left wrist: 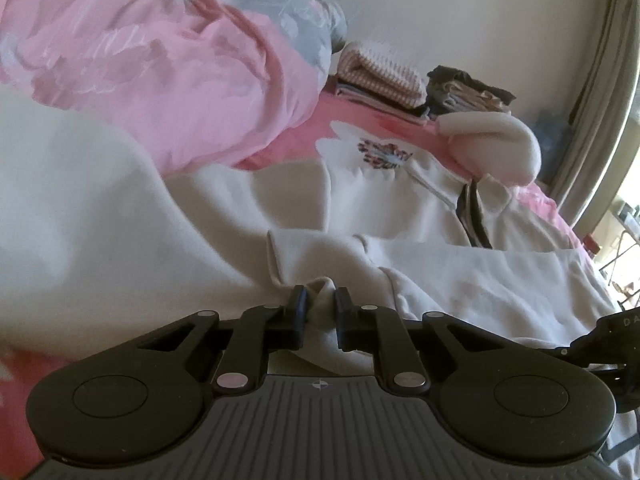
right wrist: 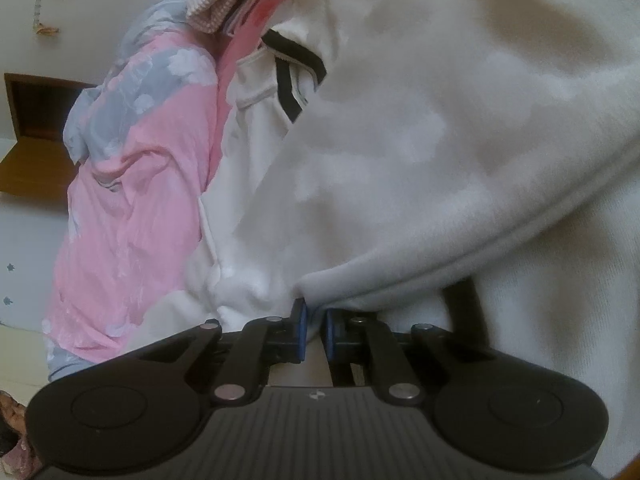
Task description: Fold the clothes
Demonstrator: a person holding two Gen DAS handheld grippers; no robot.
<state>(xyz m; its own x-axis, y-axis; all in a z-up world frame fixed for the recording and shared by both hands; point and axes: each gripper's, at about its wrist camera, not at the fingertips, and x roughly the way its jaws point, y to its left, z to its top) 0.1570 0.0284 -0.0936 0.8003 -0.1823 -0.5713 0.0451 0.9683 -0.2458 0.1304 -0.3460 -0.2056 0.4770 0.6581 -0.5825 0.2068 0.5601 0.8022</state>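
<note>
Both tools (left wrist: 321,300) (right wrist: 314,316) pinch the cream sweatshirt (left wrist: 400,200) (right wrist: 420,140).

You are looking at a cream-white sweatshirt (left wrist: 400,200) with black trim at its collar and a small red-and-blue print on its chest. It lies on a pink bed sheet (left wrist: 296,136). Along the sheet's far edge the duvet (left wrist: 160,60) is pink and grey with white flowers. At the far corner sit a folded pink-and-white striped garment (left wrist: 380,76) and a dark folded pile (left wrist: 468,88). Your right gripper (right wrist: 314,320) has blue pads; your left gripper (left wrist: 320,304) is all black.
</note>
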